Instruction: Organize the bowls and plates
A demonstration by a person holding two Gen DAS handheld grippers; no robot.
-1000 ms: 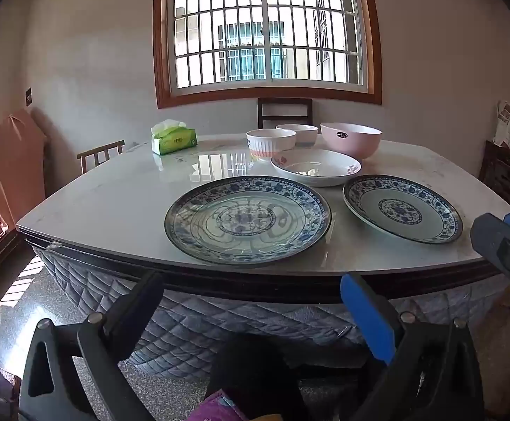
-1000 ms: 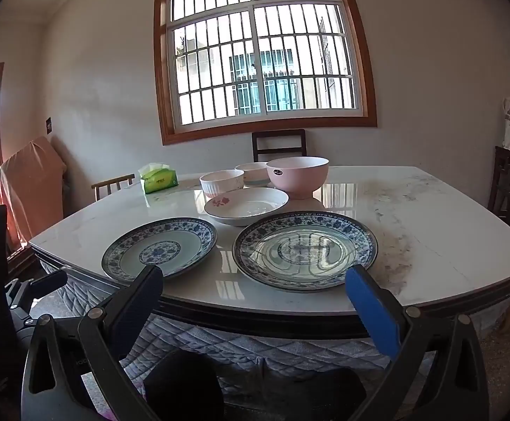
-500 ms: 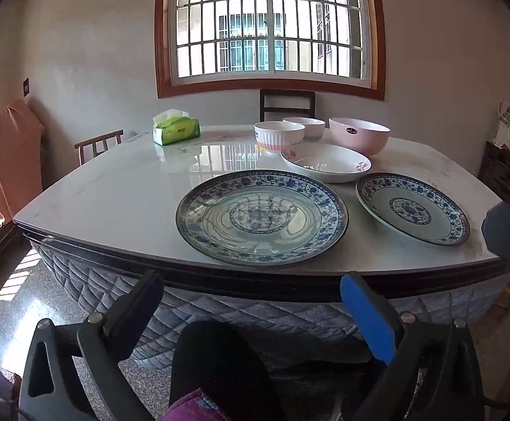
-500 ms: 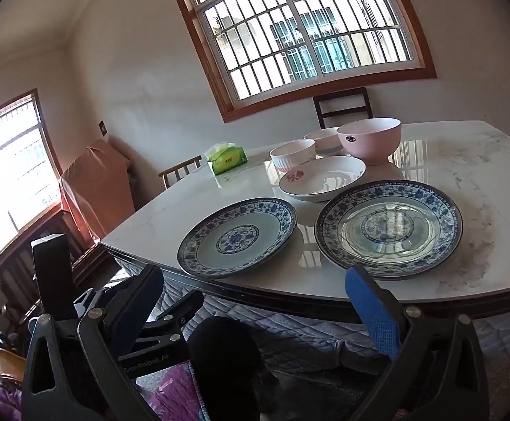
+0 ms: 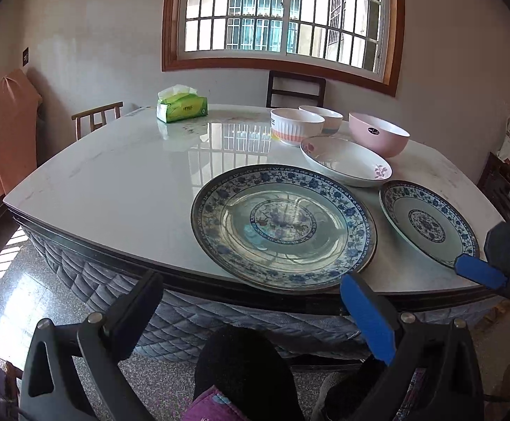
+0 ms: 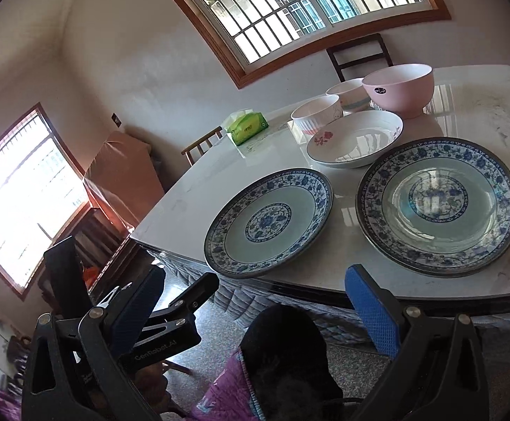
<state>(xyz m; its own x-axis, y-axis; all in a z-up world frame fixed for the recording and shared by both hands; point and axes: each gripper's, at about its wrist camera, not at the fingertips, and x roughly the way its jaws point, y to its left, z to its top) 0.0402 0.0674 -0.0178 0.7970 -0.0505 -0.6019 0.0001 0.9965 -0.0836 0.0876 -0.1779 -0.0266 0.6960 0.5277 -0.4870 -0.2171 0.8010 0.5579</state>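
Left wrist | left claw (image 5: 255, 312) wide open, empty | right claw (image 6: 255, 308) wide open, empty

the left gripper (image 5: 251, 312) hangs below the near edge of the table (image 5: 114, 189), its two fingers wide apart and holding nothing. the large blue plate (image 5: 283, 226) lies at this near edge. the smaller blue plate (image 5: 428, 222) lies towards the right edge, and a blue pad of the right gripper (image 5: 479, 273) seems to touch its rim. behind them stand a white floral dish (image 5: 346, 161), three bowls (image 5: 297, 126) and a tissue pack (image 5: 182, 108).
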